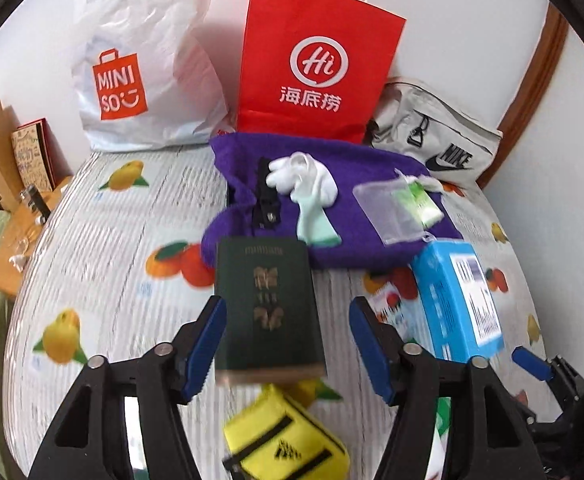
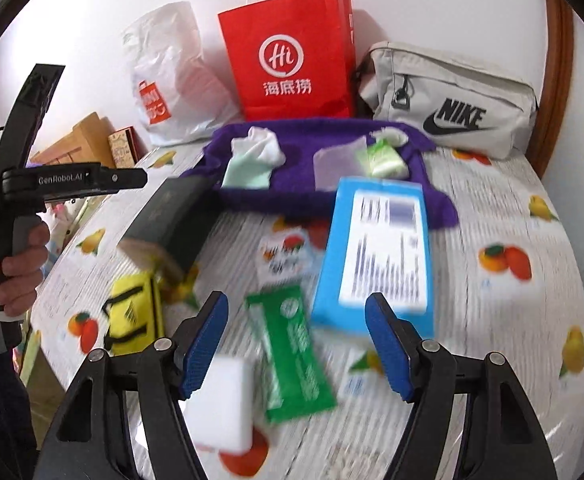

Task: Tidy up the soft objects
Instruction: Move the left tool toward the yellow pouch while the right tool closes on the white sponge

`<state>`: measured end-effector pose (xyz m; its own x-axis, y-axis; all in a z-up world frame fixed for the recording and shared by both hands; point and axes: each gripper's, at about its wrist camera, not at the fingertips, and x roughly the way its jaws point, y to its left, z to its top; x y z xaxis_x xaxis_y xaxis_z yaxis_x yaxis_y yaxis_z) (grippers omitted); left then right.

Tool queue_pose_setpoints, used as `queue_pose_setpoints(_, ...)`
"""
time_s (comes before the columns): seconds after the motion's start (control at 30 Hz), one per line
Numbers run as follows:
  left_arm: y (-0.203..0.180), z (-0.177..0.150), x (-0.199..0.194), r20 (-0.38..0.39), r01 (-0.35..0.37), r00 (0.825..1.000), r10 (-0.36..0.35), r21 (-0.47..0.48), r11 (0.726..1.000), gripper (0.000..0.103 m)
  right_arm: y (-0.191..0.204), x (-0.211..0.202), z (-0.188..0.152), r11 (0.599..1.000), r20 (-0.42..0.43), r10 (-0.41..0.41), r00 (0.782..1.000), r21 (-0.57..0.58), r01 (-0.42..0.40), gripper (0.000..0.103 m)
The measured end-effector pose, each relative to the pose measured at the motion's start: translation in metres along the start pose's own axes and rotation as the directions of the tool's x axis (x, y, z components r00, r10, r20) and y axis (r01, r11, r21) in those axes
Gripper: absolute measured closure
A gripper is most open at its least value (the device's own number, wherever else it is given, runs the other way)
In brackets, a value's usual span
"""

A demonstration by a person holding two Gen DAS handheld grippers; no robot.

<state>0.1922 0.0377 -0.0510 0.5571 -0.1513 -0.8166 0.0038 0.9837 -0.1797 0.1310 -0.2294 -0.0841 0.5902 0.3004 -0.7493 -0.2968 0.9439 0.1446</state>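
Lying loose at lower left of the right wrist view: yellow pouch (image 2: 134, 312). Hovering at bottom centre, jaws spread, holding nothing: left gripper (image 1: 288, 344), right gripper (image 2: 296, 342). Waiting upper centre on the purple cloth (image 2: 331, 184): white sock (image 2: 258, 148), unsorted. Judging little done. Crowding the way: dark green book (image 1: 268, 308), green packet (image 2: 292, 352), blue box (image 2: 375, 248). Standing behind: red paper bag (image 2: 292, 56).

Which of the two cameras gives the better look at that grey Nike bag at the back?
The right wrist view: the Nike bag shows whole there, with its zip pull and full logo. In the left wrist view, the same bag sits squeezed at the edge, partly hidden behind the red paper bag.
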Motion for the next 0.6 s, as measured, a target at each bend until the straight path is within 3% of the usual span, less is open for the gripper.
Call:
queue_pose_setpoints(0.17, 0.005, -0.029, -0.011, -0.004, -0.020, 1.000, 0.020, -0.010, 1.000, 0.035, 0.007, -0.004, -0.030, 1.000, -0.018, -0.004, 1.000, 0.006, 0.004, 0.030)
queue_pose_setpoints(0.3, 0.022, -0.052, -0.012, -0.016, -0.093, 0.996, 0.092, -0.034, 0.995, 0.033, 0.017, 0.000, -0.052, 1.000, -0.037, 0.028, 0.999, 0.004, -0.028, 0.027)
queue_pose_setpoints(0.6, 0.053, -0.090, -0.009, -0.059, -0.064, 0.997, 0.058, -0.114, 0.991, 0.033, 0.053, 0.025, -0.080, 0.998, -0.081, 0.027, 0.996, -0.052, -0.032, 0.027)
